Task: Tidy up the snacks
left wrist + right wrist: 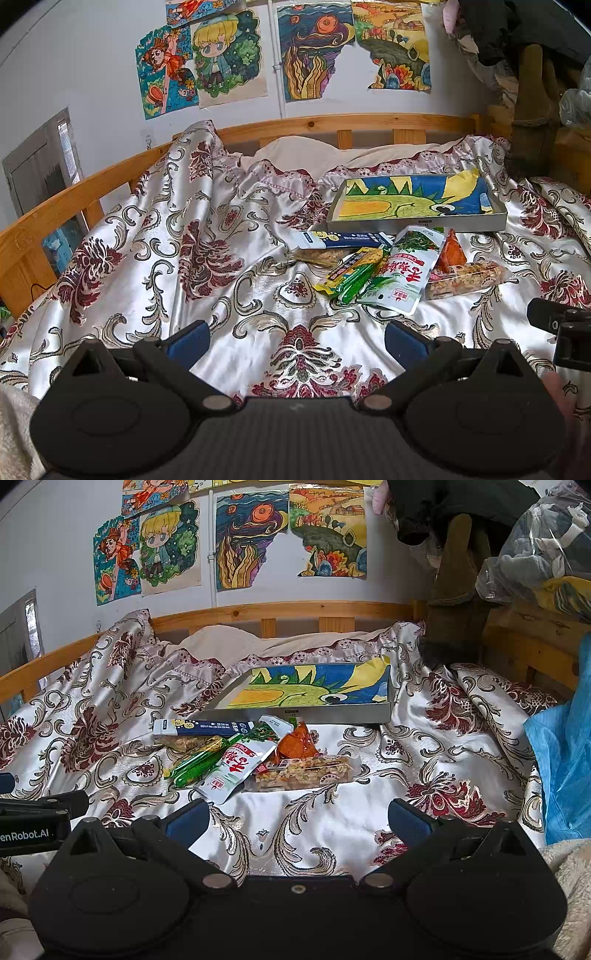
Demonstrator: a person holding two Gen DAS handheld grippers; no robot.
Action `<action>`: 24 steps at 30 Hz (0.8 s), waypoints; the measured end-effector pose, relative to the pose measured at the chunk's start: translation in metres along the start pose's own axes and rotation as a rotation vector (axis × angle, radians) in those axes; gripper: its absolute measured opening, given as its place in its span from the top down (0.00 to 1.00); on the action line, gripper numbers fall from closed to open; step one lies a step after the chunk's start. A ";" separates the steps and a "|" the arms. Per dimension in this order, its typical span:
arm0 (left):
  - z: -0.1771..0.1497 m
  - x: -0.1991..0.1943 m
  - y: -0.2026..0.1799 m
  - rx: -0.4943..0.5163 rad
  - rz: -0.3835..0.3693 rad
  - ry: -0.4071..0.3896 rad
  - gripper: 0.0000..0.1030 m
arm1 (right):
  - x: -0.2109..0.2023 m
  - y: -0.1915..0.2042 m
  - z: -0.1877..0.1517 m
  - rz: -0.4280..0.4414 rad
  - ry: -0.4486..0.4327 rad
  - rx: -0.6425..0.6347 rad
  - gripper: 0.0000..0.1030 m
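Observation:
Several snack packets lie in a heap on the patterned bedspread: a white and green pouch (402,269) (240,766), a green stick pack (354,282) (197,764), a blue and white box (340,239) (203,726), an orange packet (452,253) (297,746) and a clear nut bar (465,280) (303,773). Behind them stands a shallow grey tray (417,223) (306,714) lined with a colourful drawing. My left gripper (297,338) is open and empty, short of the heap. My right gripper (299,818) is open and empty, just before the nut bar.
A wooden bed rail (332,123) (280,609) runs behind the bedspread, with drawings on the wall above. A blue plastic sheet (565,753) and bagged clothes (543,542) sit at the right. The other gripper shows at the frame edges (561,332) (37,812).

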State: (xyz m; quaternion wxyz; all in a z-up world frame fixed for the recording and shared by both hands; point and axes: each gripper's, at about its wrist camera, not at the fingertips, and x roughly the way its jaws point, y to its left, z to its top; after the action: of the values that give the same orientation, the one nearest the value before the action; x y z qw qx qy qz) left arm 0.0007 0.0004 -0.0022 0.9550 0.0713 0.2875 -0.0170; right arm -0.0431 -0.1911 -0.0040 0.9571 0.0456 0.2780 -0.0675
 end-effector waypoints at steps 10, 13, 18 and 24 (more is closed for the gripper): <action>0.000 0.000 0.000 0.000 0.000 0.000 0.00 | 0.000 0.000 0.000 0.000 0.000 0.000 0.01; 0.000 0.000 0.000 -0.001 -0.002 0.002 0.00 | 0.000 0.000 0.000 0.000 0.000 0.000 0.01; -0.003 0.002 -0.004 -0.001 -0.001 0.010 0.00 | 0.000 0.000 0.000 0.000 0.001 0.000 0.01; -0.003 0.001 -0.002 -0.009 0.003 0.006 0.00 | 0.000 0.000 0.000 0.000 0.000 -0.001 0.01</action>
State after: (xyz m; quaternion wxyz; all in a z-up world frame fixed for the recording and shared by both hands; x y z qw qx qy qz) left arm -0.0001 -0.0008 -0.0055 0.9544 0.0678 0.2905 -0.0139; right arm -0.0433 -0.1913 -0.0040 0.9572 0.0452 0.2779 -0.0675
